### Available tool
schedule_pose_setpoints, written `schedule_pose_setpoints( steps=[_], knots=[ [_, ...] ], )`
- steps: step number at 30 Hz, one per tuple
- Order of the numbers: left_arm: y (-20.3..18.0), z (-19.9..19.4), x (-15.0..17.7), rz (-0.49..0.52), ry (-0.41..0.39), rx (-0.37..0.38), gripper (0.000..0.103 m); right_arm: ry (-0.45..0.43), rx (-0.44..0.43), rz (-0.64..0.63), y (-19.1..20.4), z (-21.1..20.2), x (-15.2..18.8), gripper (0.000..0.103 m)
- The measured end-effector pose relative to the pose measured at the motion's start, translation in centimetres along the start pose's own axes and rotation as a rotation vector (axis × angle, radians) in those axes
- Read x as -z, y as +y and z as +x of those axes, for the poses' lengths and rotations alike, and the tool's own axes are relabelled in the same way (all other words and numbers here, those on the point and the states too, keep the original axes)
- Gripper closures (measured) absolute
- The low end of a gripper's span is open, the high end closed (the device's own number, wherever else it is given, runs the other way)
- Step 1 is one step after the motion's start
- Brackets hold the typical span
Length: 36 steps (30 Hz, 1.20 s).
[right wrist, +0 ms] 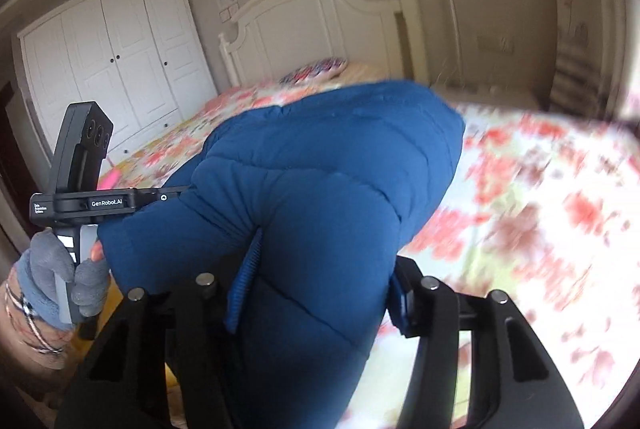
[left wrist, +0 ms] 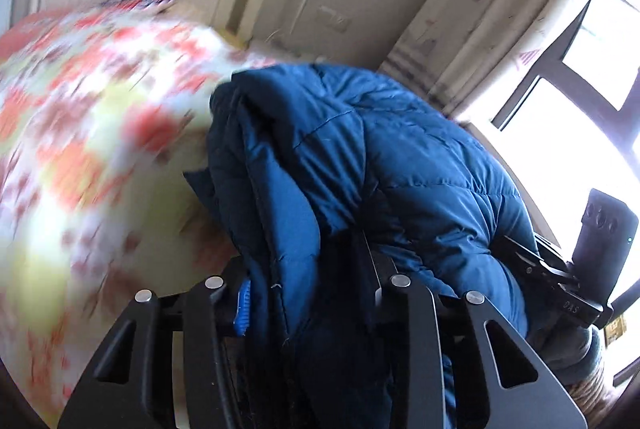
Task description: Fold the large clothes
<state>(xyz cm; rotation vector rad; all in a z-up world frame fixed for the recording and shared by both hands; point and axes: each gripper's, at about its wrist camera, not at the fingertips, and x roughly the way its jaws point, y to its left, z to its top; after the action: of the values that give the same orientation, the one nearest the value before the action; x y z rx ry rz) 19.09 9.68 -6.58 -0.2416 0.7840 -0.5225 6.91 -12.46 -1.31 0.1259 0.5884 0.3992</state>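
A blue quilted down jacket (left wrist: 360,165) hangs bunched in the air above the floral bedspread (left wrist: 80,133). My left gripper (left wrist: 308,293) is shut on a thick fold of it; a blue finger pad (left wrist: 242,309) shows at the left of the fabric. In the right wrist view the jacket (right wrist: 320,189) fills the middle. My right gripper (right wrist: 320,289) is shut on another fold, with blue pads (right wrist: 244,281) on both sides. The left gripper's body (right wrist: 104,203) and the gloved hand (right wrist: 60,281) show at the left. The right gripper's body (left wrist: 560,277) shows at the right of the left wrist view.
The bed (right wrist: 520,209) with a white headboard (right wrist: 320,25) lies below and behind the jacket. A white wardrobe (right wrist: 112,69) stands at the left wall. A curtain (left wrist: 500,9) and a bright window (left wrist: 580,89) are at the right. A patterned pillow (right wrist: 316,69) lies near the headboard.
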Motion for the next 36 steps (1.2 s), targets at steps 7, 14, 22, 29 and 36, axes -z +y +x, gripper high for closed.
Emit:
schedule_pose_setpoints(
  steps=[7,14,22,29,36],
  knots=[
    [-5.0,8.1,-8.9,0.045,-0.070,0.070,0.077,-0.030,0.154,0.001,-9.3,1.0,-6.5,0.051],
    [-6.2,17.8,-7.5,0.044,0.048,-0.006,0.073,0.085,0.159,0.177,-17.1,4.5,-2.1,0.032],
    [-5.8,16.0,-6.0,0.027,0.037,-0.036,0.073,-0.033,0.350,-0.083,-9.7,1.5,-3.7,0.018],
    [-5.7,14.0,-5.5,0.009,0.031,-0.084,0.070,0.123,0.324,-0.321,-4.0,6.8,-1.2,0.017],
    [-9.7,4.3,-4.3,0.175,-0.230,-0.265,0.005,0.119,0.260,-0.283,-3.5,1.2,-0.2,0.017]
  ],
)
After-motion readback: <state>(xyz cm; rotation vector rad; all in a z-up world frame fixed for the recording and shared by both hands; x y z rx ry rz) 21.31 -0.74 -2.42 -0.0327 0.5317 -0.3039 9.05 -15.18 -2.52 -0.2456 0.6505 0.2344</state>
